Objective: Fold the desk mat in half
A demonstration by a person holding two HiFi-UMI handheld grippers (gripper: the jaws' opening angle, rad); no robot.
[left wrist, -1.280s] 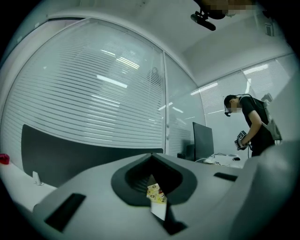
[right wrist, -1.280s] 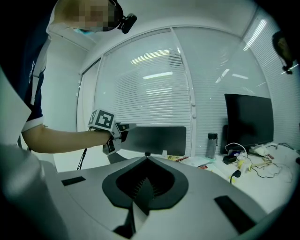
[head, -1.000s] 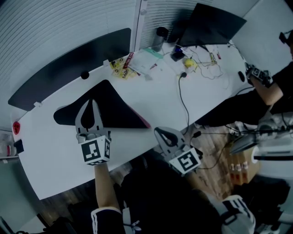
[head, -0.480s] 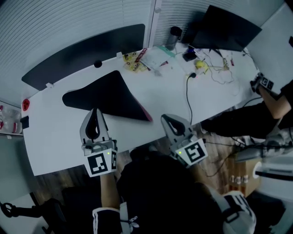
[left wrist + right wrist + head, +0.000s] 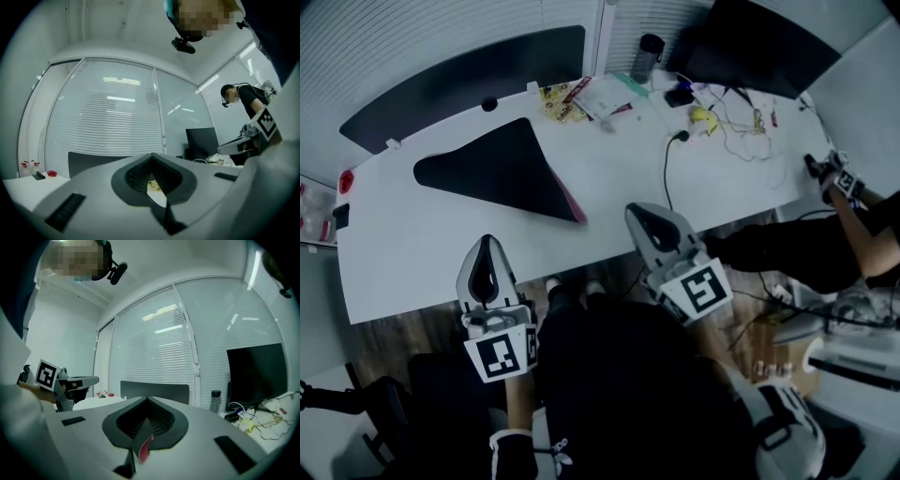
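**Desk mat.** The desk mat (image 5: 497, 167) lies flat on the left half of the white desk (image 5: 609, 187), between its near and far edges. It is folded over into a black triangle. One corner points at the desk's left edge, one at the far edge and one at the near edge. A pink strip of its underside shows along the right side, by the corner nearest the near edge.

**Left gripper.** The left gripper (image 5: 487, 241) is held at the desk's near edge, with its tip over the edge strip and its marker cube off the desk. The jaws are fully closed, tip to tip, with nothing between them (image 5: 151, 154). The mat lies beyond the tip, toward the far edge, well apart from it.

**Right gripper.** The right gripper (image 5: 636, 208) is held at the near edge, close to the desk's middle. The jaws are closed and hold nothing (image 5: 146, 398). The mat's pink-edged corner lies near the tip, to its left, and is not touching it. In the right gripper view that corner (image 5: 146, 446) shows through the opening behind the closed tips.

**Far edge.** A monitor (image 5: 750, 47), a cup (image 5: 649, 47), yellow packets (image 5: 558, 94) and a cable (image 5: 670, 169) occupy the far right of the desk.
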